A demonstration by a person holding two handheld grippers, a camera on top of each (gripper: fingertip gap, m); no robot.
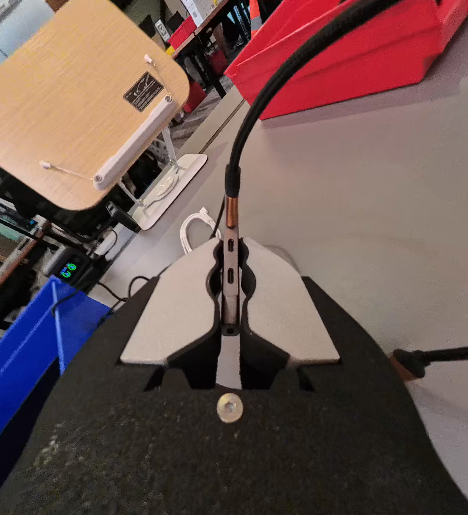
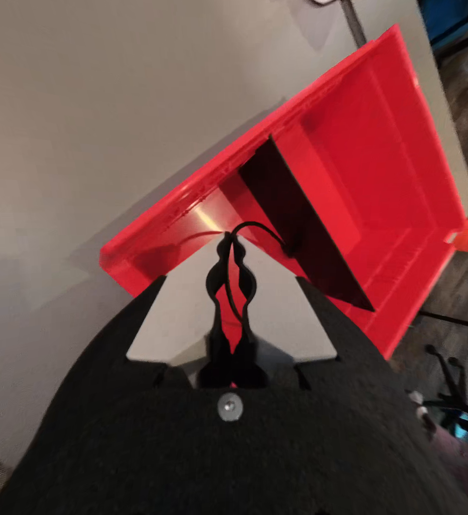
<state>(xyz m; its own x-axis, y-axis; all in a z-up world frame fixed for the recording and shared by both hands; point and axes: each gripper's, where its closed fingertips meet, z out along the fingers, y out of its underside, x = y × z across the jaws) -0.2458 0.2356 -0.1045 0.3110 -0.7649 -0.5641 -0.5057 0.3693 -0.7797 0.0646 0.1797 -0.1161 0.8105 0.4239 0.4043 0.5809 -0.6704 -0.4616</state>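
1. Centrally in the left wrist view, the left gripper (image 1: 230, 250) has its fingers (image 1: 188, 292) closed on a slim grey hub (image 1: 231, 267), held edge-on with two small ports facing the camera.
2. A copper collar and a black braided cable (image 1: 280, 80) rise from the hub's far end and arc to the upper right of the frame.
3. Behind the cable, at upper right, a red bin (image 1: 366, 58) rests on the grey bench (image 1: 366, 195).
4. A coiled white cable (image 1: 192, 227) lies on the bench just beyond the fingertips.
5. At upper left stands a tilted wooden stand (image 1: 68, 106) on a white base; a blue bin (image 1: 26, 348) fills the lower left.
6. In the right wrist view, the right gripper (image 2: 230, 239) has its fingers (image 2: 218, 278) nearly together, pinching a thin black cord (image 2: 257, 226) at the tips.
7. That cord loops right to a black divider (image 2: 296, 214) inside the red bin (image 2: 394, 167), which occupies the centre and right of the blurred frame.
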